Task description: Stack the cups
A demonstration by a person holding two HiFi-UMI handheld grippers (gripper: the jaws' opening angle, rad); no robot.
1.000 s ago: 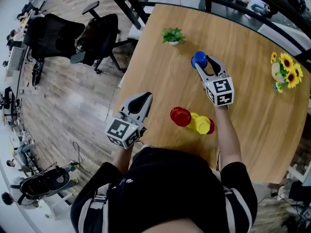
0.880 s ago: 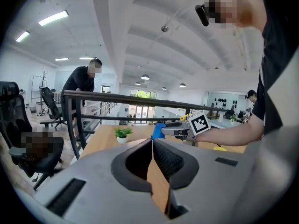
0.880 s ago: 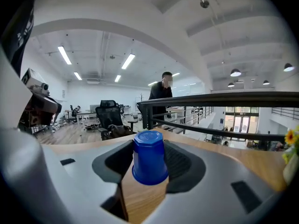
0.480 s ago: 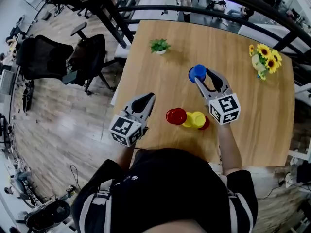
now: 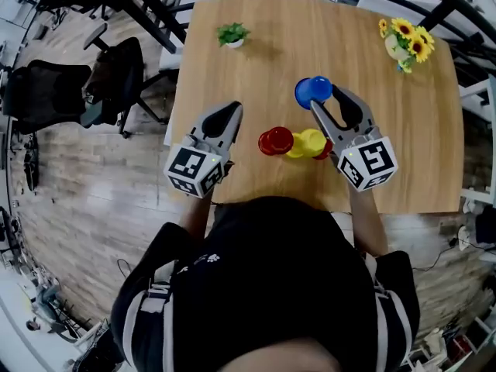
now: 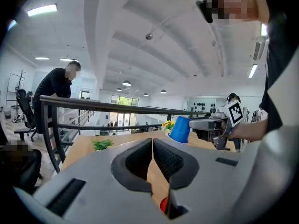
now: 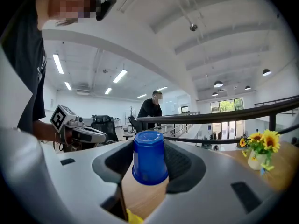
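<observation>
My right gripper (image 5: 327, 101) is shut on a blue cup (image 5: 313, 91) and holds it above the table, just beyond the other cups. In the right gripper view the blue cup (image 7: 149, 157) sits upside down between the jaws, closed end up. A row of cups stands near the table's front edge: red cups (image 5: 276, 140) on the left, yellow cups (image 5: 308, 142) beside them, and another red cup (image 5: 326, 150) partly hidden under the right gripper. My left gripper (image 5: 231, 111) is shut and empty, left of the red cups. The left gripper view shows the blue cup (image 6: 179, 129) held by the right gripper (image 6: 205, 123).
The wooden table (image 5: 263, 68) carries a small green plant (image 5: 232, 33) at the back left and a vase of sunflowers (image 5: 404, 39) at the back right. Its left edge runs just beside my left gripper. Black office chairs (image 5: 108, 80) stand on the floor to the left.
My right gripper has brought the blue cup nearer to me, closer to the red and yellow cups. The left gripper has stayed shut beside the red cups. The head view has shifted.
</observation>
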